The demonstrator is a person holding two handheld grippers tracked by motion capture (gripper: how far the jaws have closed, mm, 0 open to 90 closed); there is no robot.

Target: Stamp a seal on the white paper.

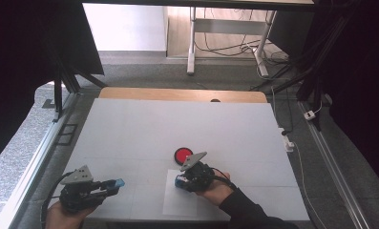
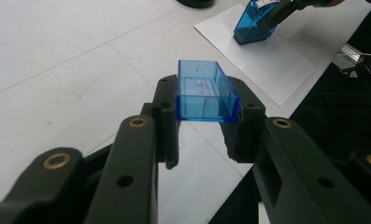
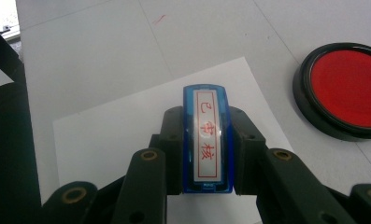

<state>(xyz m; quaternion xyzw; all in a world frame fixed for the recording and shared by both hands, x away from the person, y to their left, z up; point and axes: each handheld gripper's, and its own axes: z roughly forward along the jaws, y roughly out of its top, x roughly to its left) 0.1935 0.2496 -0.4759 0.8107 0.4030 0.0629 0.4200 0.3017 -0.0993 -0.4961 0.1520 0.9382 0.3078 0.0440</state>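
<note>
Over the white sheet [image 1: 180, 200], right gripper [image 1: 181, 181] jaws clamped on the blue stamp [image 3: 207, 140], red ink pad [image 1: 183, 154] at its 12 o'clock. Left gripper [image 1: 114, 184], at 9 o'clock of the sheet, jaws clamped on the stamp's clear blue cap [image 2: 204, 91].

Red characters on the blue stamp [image 3: 206, 140] in your right gripper [image 3: 206, 149]

Look along your right gripper's jaws: the stamp's white label carries three red Chinese characters in a column inside a thin red frame, reading 已审核. In your left gripper [image 2: 206, 121], the blue clear cap [image 2: 204, 91] shows a small red mark through its wall, too small to read.
</note>
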